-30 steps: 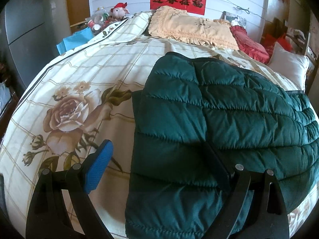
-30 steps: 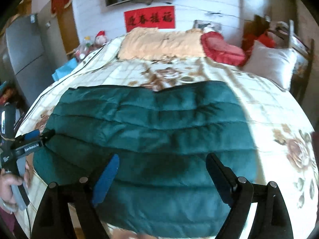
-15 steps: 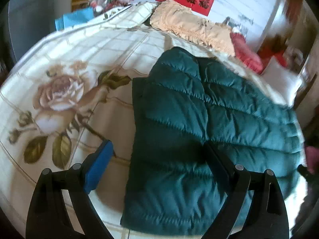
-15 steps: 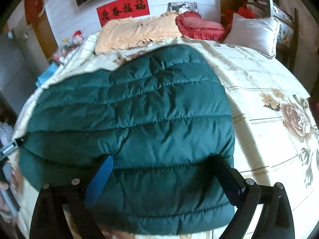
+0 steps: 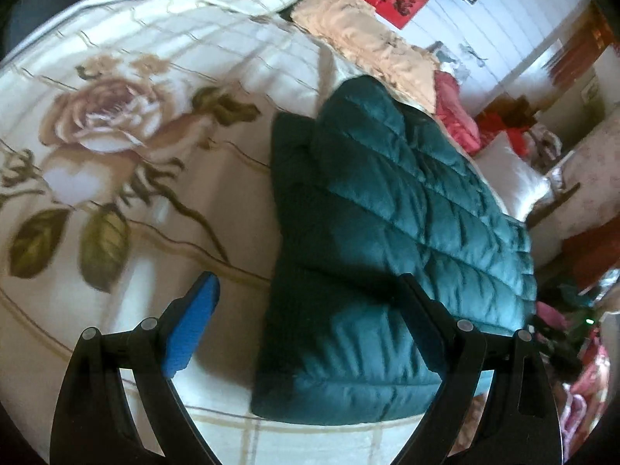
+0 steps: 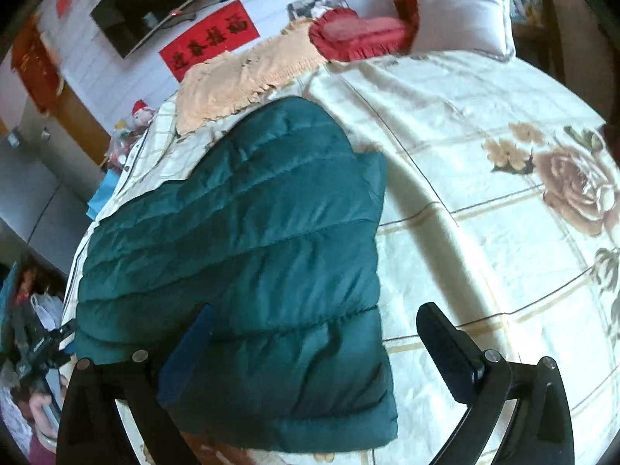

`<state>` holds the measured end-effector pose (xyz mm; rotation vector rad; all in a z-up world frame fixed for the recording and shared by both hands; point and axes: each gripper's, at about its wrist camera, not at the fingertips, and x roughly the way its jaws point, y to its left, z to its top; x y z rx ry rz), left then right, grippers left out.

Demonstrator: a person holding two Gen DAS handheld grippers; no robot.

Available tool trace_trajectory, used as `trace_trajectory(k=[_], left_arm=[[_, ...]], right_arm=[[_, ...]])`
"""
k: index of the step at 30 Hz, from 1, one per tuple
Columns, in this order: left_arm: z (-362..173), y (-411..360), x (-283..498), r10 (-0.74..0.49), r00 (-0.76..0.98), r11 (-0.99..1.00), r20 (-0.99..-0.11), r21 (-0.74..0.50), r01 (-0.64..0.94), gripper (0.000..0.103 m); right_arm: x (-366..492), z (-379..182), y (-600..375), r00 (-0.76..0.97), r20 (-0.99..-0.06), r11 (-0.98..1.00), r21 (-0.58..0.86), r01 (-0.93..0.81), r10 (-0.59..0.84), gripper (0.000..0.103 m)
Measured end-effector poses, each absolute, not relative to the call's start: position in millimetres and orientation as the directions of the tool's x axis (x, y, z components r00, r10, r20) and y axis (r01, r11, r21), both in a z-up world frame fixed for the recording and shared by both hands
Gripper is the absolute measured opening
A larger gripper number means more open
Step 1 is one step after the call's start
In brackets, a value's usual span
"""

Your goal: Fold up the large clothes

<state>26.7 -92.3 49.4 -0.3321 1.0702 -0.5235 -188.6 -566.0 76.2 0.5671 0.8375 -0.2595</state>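
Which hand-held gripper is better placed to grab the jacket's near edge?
Either: the left hand-held gripper straddles the green jacket's left edge, the right hand-held gripper its right edge; both open.

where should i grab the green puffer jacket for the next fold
Probably the green puffer jacket by its two near corners, one per gripper, coming from the bed's near edge. It lies flat on the floral quilt; the near hem is thick, free and closest to both open jaws.

The folded jacket [image 6: 248,255] lies on the bed [image 6: 484,201], near its front edge. Pillows [image 6: 248,77] sit at twelve o'clock behind it. The right tool [image 6: 314,341] hangs over the jacket's five o'clock corner.
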Motion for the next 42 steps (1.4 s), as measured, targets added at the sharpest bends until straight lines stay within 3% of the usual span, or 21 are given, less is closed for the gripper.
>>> trace_trajectory(k=[8, 11, 14, 24, 27, 32, 35, 42], left_arm=[[38.2, -112.0, 35.1, -0.626, 0.300, 0.780, -0.720, -0.570, 0.259, 0.092], [33.3, -115.3, 38.9, -0.623, 0.287, 0.782, -0.728, -0.577, 0.234, 0.102], [30.1, -116.0, 40.9, -0.635, 0.281, 0.772, -0.719, -0.586, 0.247, 0.102], [30.4, -131.8, 42.8, -0.629, 0.266, 0.776, -0.731, -0.568, 0.276, 0.100], [37.1, -136.6, 36.6, -0.624, 0.295, 0.779, -0.723, -0.549, 0.303, 0.084], [53.4, -136.3, 25.2, -0.624, 0.334, 0.777, -0.706, -0.514, 0.364, 0.061], [63.6, -130.3, 19.7, -0.645, 0.329, 0.760, -0.690, -0.533, 0.373, 0.056], [87.2, -109.5, -20.0, -0.687, 0.290, 0.714, -0.666, -0.545, 0.440, 0.055]], right_arm=[[-168.9, 58.9, -579.7, 0.672, -0.729, 0.799, 0.480, 0.362, 0.134, 0.103], [-164.4, 53.2, -579.8, 0.682, -0.709, 0.784, 0.521, 0.337, 0.177, 0.103], [-157.7, 45.4, -573.9, 0.676, -0.695, 0.771, 0.563, 0.299, 0.245, 0.103], [-149.6, 40.9, -566.1, 0.674, -0.702, 0.786, 0.543, 0.295, 0.232, 0.103], [-154.1, 50.2, -557.2, 0.694, -0.694, 0.810, 0.510, 0.289, 0.190, 0.092], [-165.0, 69.0, -549.7, 0.717, -0.678, 0.824, 0.493, 0.279, 0.163, 0.056], [-174.7, 82.7, -547.4, 0.737, -0.652, 0.814, 0.519, 0.261, 0.180, 0.048], [-211.8, 110.7, -528.0, 0.754, -0.620, 0.818, 0.538, 0.205, 0.219, 0.046]])
